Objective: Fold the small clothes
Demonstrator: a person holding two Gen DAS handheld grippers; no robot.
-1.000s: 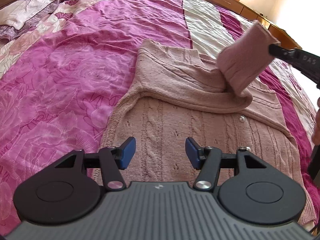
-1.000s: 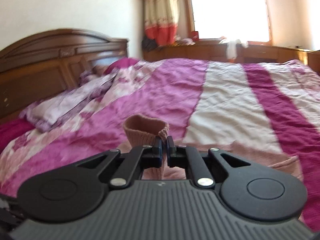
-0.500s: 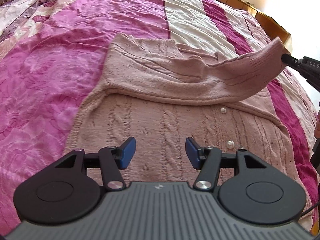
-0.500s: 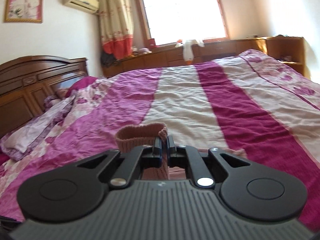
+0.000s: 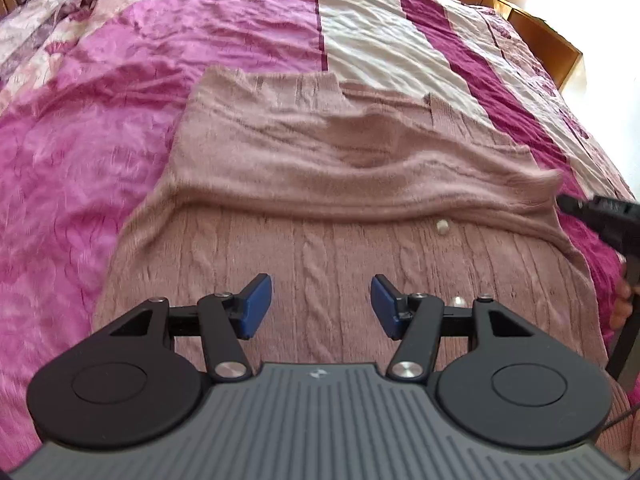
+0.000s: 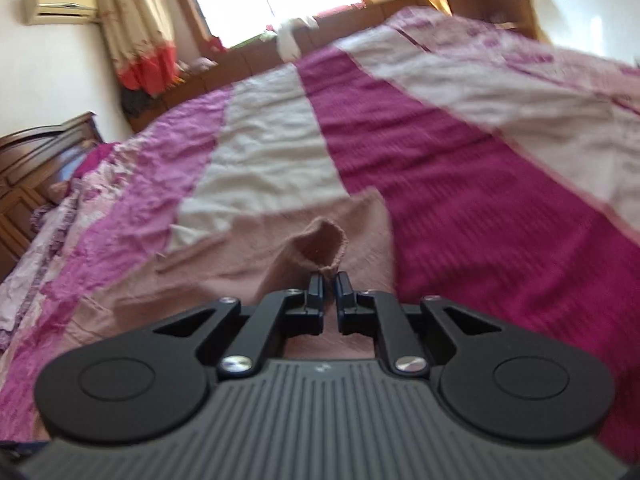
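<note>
A dusty-pink cable-knit cardigan (image 5: 320, 248) with pearl buttons lies flat on the bed. One sleeve (image 5: 360, 184) is folded across its chest, its cuff (image 5: 548, 180) at the right side. My left gripper (image 5: 321, 304) is open and empty, hovering over the cardigan's lower front. My right gripper (image 6: 329, 280) has its jaws slightly apart at the cuff (image 6: 324, 246), which sticks up just ahead of the fingertips; it also shows at the right edge of the left wrist view (image 5: 600, 216).
The bed is covered by a magenta, pink and cream striped quilt (image 5: 100, 120). A wooden headboard (image 6: 32, 168) stands at the left, a low wooden cabinet (image 6: 248, 60) under the window behind. A crumpled floral blanket (image 5: 52, 20) lies far left.
My right gripper has carried the sleeve cuff down and to the right, laying the sleeve flat across the cardigan, and its jaws have parted slightly. My left gripper has stayed open over the cardigan.
</note>
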